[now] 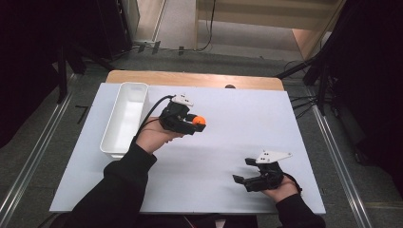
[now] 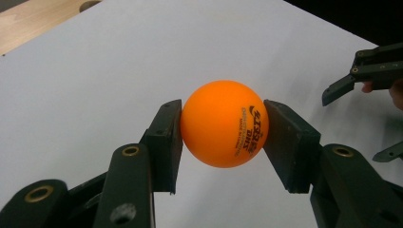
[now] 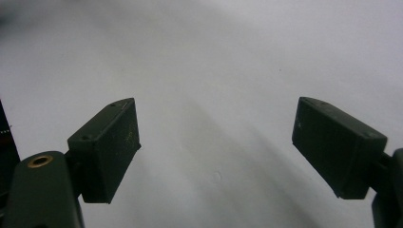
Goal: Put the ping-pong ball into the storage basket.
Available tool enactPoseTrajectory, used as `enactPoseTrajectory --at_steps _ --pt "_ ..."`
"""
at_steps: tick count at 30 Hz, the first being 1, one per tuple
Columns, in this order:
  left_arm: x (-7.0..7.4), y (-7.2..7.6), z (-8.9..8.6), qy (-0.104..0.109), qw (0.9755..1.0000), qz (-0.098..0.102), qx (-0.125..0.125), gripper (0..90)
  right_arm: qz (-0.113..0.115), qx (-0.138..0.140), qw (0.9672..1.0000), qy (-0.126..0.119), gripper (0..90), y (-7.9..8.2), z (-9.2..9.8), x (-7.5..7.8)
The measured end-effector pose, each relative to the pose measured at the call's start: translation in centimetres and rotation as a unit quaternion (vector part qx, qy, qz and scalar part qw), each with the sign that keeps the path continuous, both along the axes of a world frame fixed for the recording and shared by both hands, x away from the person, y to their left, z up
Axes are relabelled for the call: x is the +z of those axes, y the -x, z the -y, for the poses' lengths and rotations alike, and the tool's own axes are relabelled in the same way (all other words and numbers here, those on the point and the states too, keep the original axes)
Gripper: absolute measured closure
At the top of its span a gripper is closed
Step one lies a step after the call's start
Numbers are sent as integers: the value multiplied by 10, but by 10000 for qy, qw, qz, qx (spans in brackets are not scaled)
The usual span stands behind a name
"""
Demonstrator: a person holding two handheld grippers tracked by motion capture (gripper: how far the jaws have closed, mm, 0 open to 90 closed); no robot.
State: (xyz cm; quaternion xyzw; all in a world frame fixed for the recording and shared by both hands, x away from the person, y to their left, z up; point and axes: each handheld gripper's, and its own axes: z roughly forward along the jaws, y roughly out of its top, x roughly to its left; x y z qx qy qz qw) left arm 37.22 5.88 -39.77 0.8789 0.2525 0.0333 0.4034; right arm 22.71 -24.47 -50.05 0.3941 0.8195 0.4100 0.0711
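An orange table-tennis ball (image 2: 223,123) with dark print sits clamped between the two black pads of my left gripper (image 2: 223,137). From above, that ball (image 1: 199,120) shows at the tip of the left gripper (image 1: 194,124), held over the middle of the white sheet (image 1: 228,142), just right of the tray. My right gripper (image 1: 241,171) rests low near the sheet's front right, jaws spread wide. Its own view has both pads (image 3: 107,147) far apart with bare white surface between them. The right gripper (image 2: 370,95) also appears far off in the left gripper view.
A long white tray (image 1: 124,118) lies along the sheet's left side, seemingly with nothing in it. A wooden table edge (image 1: 190,78) runs behind the sheet. Dark stands and cables flank the table on both sides.
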Motion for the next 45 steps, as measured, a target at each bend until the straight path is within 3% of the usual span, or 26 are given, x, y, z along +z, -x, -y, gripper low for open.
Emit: enactPoseTrajectory --at_steps 23,45 --pt "10 -5 -20 38 9999 -2 166 509 17 57 10000 27 146 -3 -2 -1" --pt "13 -16 -42 27 9985 -14 541 509 -6 75 10000 18 146 -3 -4 0"
